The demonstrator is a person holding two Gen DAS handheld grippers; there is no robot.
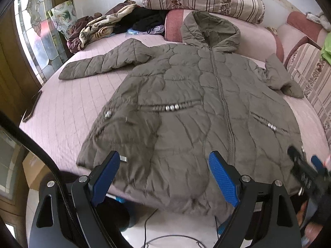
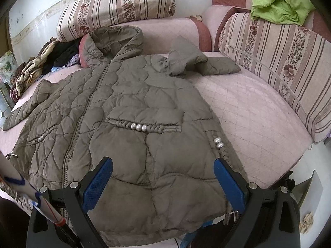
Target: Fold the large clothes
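A bedroom corner: pink quilted bed [image 2: 248,111], striped bolsters along the wall, white tiled floor below the near edge.

Nearest, two open grippers, nothing between the blue pads of either. Left gripper [image 1: 164,177] poised over the hem of the jacket [image 1: 186,103], on the side with the outstretched sleeve. Right gripper [image 2: 163,183] poised over the hem on the other side, beside the metal buckle at the jacket's corner.

Olive padded jacket [image 2: 124,111] spread front up on the bed, zipped, hem hanging slightly past the near mattress edge. Beaded pocket trims midway up the jacket. Beyond those, left sleeve [image 1: 99,65] stretched flat away from the jacket, right sleeve [image 2: 198,63] bunched and doubled over beside the shoulder. Hood [image 1: 209,31] at the jacket's far end, propped against a pink cushion. Past the hood, a heap of loose clothes [image 1: 107,24] to one side, a green garment [image 2: 277,2] up on the far bolster.

Likely troubles from here:
- Slippery, puffy fabric: a shallow pinch probably catching the top layer only, leaving the back layer behind.
- Overhanging hem: a tug toward the floor possibly dragging the whole jacket off the bed.
- Crumpled right sleeve: a lumpy, lopsided fold if not laid flat first.
- Trapped air in the padding: folds springing back open.
- Buckle or beads perhaps snagging a pad.
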